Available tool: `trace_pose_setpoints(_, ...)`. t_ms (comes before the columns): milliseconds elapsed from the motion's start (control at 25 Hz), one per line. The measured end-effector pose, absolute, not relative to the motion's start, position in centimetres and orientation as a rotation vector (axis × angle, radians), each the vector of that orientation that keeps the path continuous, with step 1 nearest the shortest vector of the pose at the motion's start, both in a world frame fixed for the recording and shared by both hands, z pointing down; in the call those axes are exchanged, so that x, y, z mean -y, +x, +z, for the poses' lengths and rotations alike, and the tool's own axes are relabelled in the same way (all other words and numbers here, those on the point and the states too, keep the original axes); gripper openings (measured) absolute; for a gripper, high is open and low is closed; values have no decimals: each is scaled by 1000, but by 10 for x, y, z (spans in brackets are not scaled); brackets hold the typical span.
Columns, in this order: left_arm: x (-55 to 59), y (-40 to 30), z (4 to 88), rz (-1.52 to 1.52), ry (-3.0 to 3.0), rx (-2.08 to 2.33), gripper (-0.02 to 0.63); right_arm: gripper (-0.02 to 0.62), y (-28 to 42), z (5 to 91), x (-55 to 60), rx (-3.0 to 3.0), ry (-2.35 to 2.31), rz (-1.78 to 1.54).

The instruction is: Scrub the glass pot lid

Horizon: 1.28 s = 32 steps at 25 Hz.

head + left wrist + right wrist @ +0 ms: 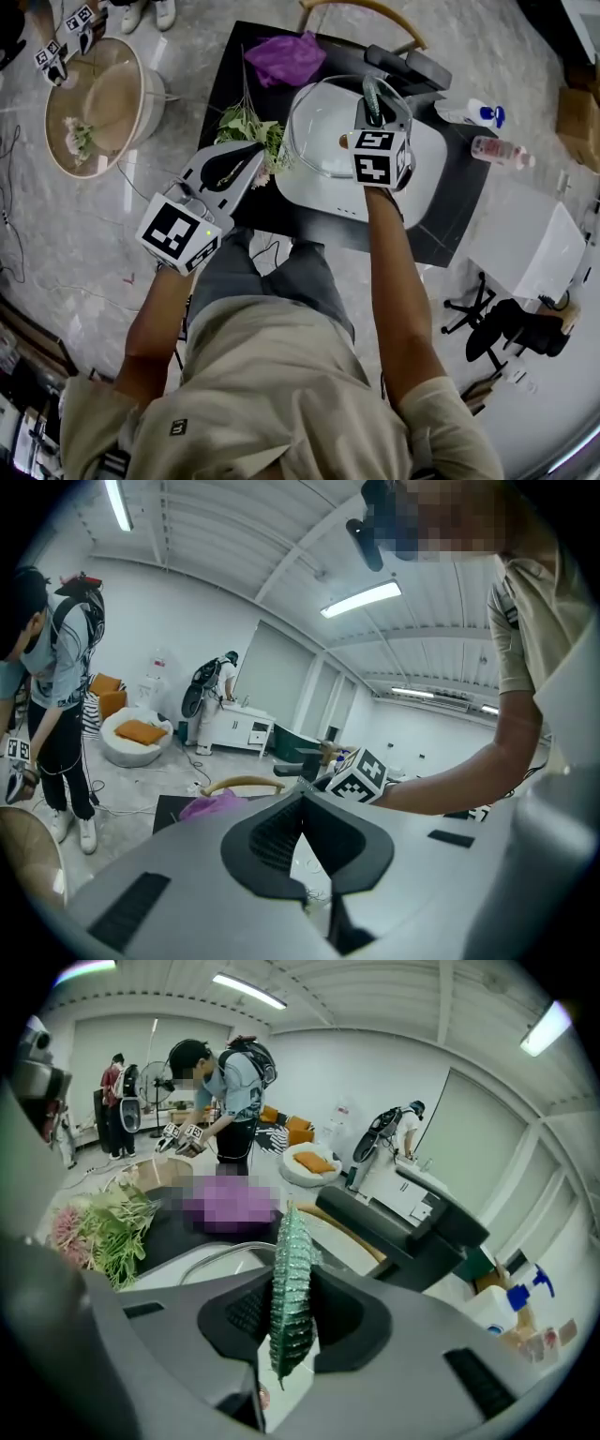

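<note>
As seen from head view, find glass pot lid [323, 131] knob-up on white tray [424, 187], mid black table [450, 230]. Over lid's 3 o'clock side, see right gripper [377, 114], jaws clamped on green scrubber [369, 94]; contact with glass unreadable. Turn to right gripper view for what head view lacks: scrubber standing on edge, pinched flat between both pads, with lid reduced to a curved arc of rim at 9 o'clock of jaws.

At lid's 8 o'clock, just beside tray's edge, see left gripper [255, 156], angled toward lid. Read its state from left gripper view alone: tips touching, nothing between, sliver of white tray through slit behind. Same view catches right gripper's marker cube [361, 775] at 1 o'clock, plus bare forearm.

At lid's 9 o'clock, under left gripper's tips, note bunch of flowers [246, 127]; at 11 o'clock, purple cloth [286, 58]; at 3 o'clock, spray bottle [486, 113] and clear bottle [502, 151]. Far out at 9 o'clock, round table [94, 103], with another person's grippers [66, 42] over its rim. Find that standing person [230, 1091] at full height only in gripper views.
</note>
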<state>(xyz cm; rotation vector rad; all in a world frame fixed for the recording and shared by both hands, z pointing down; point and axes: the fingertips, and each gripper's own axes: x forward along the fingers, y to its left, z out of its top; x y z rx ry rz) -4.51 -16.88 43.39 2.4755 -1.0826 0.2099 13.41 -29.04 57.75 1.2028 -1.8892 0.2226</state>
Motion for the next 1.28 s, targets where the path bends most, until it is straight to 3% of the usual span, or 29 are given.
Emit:
trace_pose_setpoints(640, 174, -47, 447, 240, 2465, 1081, 15, 87, 24, 648, 182, 1976, 871, 301)
trace_pose_setpoints(1280, 181, -24, 444, 251, 2495, 1038, 15, 86, 115, 665, 122, 1871, 919, 464)
